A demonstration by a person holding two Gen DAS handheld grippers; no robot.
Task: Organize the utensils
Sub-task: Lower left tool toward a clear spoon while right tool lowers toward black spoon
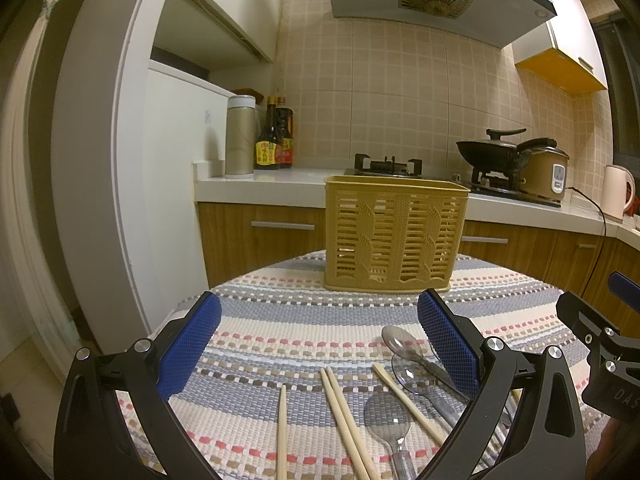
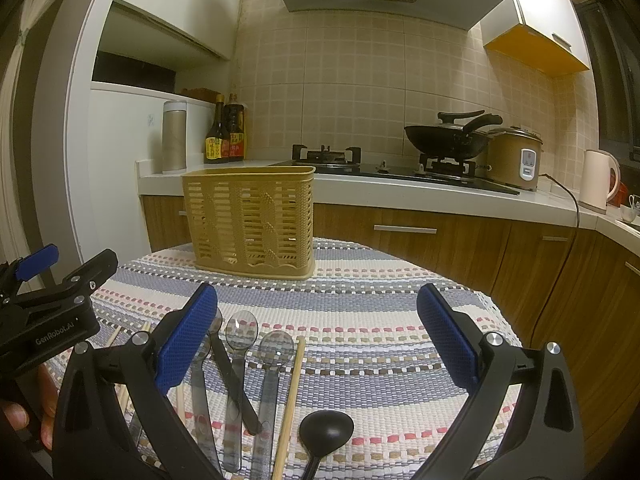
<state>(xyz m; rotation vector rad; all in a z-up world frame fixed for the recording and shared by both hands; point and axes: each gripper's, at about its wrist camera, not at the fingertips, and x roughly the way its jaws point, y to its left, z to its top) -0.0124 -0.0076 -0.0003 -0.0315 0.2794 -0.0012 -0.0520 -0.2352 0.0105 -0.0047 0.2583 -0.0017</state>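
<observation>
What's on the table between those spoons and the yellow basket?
Nothing: in both wrist views, only bare striped tablecloth lies between the clear spoons and the yellow basket.

Below the left gripper (image 1: 318,350), the chopsticks (image 1: 344,412) run off the bottom edge. The right gripper's (image 2: 318,344) left finger (image 2: 186,344) hides part of a clear spoon (image 2: 200,376); the black ladle's (image 2: 326,430) handle is cut off.

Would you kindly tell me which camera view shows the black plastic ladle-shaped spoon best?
The right wrist view: the black plastic ladle-shaped spoon lies on the striped woven tablecloth with its bowl in plain sight between the open fingers. The left wrist view does not show it.
</observation>
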